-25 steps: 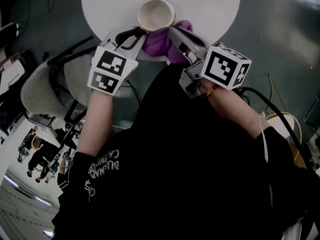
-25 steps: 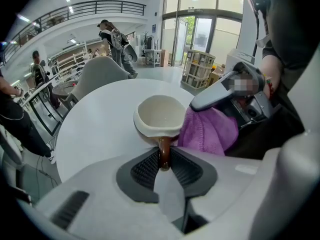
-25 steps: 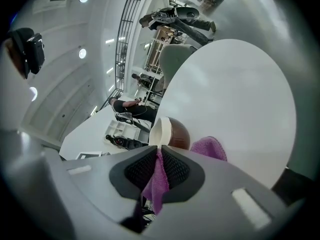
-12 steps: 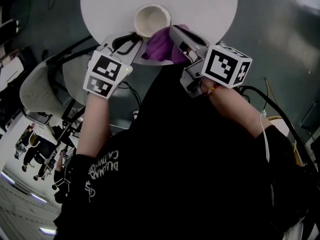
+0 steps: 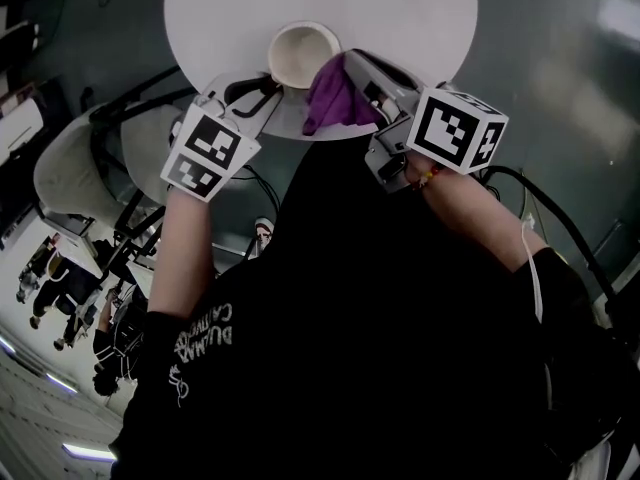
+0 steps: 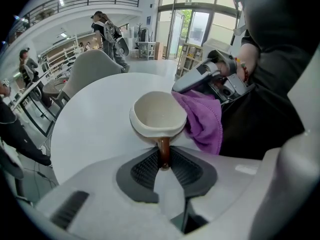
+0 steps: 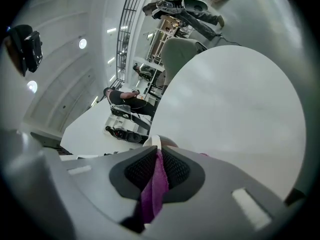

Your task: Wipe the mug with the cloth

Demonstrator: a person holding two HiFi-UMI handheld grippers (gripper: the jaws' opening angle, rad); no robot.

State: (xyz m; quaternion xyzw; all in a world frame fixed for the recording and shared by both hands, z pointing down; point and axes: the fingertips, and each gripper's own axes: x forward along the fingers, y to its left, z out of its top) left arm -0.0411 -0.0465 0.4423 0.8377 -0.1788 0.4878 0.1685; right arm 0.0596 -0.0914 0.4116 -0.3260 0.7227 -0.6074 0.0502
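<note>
A cream mug is over the near edge of the round white table, open end up. My left gripper is shut on its brown handle, which sits between the dark pads. In the left gripper view the mug's bowl is just beyond the jaws. My right gripper is shut on a purple cloth and holds it against the mug's right side. The cloth is pinched between the right pads, with the mug's rim just past them. The cloth hangs down from the right gripper.
The table's near edge lies right under both grippers, against the person's black top. Light chairs stand at the left, cables trail on the floor at the right. People move about in the background.
The mug and left gripper have shifted a little towards the table's near edge. The cloth now sits higher against the mug's right side and hangs narrower.
</note>
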